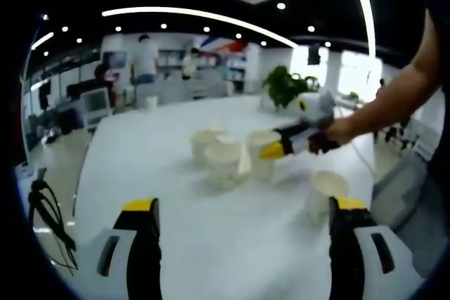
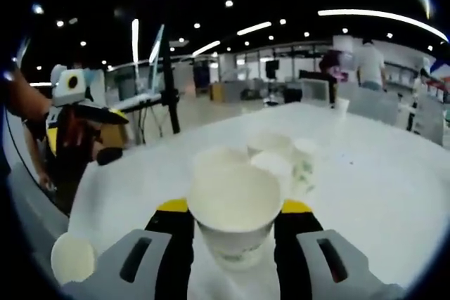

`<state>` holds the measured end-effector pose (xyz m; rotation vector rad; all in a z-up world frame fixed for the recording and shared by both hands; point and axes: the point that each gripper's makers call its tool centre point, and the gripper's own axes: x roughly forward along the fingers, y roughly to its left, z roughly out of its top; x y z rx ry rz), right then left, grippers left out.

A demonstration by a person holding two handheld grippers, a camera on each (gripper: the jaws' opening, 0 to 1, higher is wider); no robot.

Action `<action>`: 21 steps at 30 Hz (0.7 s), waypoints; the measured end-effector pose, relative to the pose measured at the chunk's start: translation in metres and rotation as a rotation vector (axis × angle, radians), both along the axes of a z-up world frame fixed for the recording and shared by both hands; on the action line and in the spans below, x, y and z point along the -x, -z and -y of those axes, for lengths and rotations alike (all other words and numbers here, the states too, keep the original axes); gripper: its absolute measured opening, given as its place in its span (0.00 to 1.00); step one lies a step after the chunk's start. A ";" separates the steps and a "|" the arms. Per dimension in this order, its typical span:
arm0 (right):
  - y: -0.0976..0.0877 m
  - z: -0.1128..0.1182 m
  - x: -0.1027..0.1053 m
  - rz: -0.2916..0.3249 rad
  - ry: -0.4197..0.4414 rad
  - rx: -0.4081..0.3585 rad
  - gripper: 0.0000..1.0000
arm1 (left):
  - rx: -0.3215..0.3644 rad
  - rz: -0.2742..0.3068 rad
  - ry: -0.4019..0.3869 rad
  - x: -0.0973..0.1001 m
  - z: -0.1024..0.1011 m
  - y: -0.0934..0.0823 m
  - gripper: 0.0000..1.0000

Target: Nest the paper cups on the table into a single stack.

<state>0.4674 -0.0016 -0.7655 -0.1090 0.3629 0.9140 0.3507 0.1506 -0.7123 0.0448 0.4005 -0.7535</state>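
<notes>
Several white paper cups stand on the white table (image 1: 162, 173). In the left gripper view a cluster of three cups (image 1: 223, 159) sits mid-table, and a single cup (image 1: 327, 189) stands close to my right-hand jaw. My left gripper (image 1: 245, 205) is open, with its jaws wide apart above bare table. My right gripper (image 1: 271, 150) reaches in from the right at the cluster's right cup (image 1: 259, 144). In the right gripper view my right gripper (image 2: 234, 206) is shut on an upright paper cup (image 2: 234, 201). More cups (image 2: 274, 163) stand just behind it. A lone cup (image 2: 72, 258) is at the lower left.
A person's forearm (image 1: 394, 100) holds the right gripper. The left gripper (image 2: 84, 131) shows at the left of the right gripper view, near the table's edge (image 2: 105, 166). Office desks, monitors, a plant (image 1: 285, 86) and people lie beyond the table's far end.
</notes>
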 end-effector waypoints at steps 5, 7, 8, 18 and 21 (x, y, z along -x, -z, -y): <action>-0.013 0.004 -0.007 0.020 0.008 -0.005 0.42 | -0.001 0.003 0.002 -0.001 0.000 -0.002 1.00; -0.019 0.005 -0.011 0.028 0.014 -0.012 0.42 | 0.000 0.007 0.002 -0.001 0.001 -0.003 1.00; -0.024 0.006 -0.013 0.031 0.020 -0.024 0.42 | 0.002 0.007 0.002 -0.002 0.001 -0.004 1.00; -0.047 0.009 -0.025 0.048 0.021 -0.027 0.43 | -0.003 0.005 0.006 0.000 0.003 -0.003 1.00; -0.055 0.011 -0.029 0.059 0.020 -0.028 0.43 | -0.005 0.006 0.007 -0.001 0.003 -0.004 1.00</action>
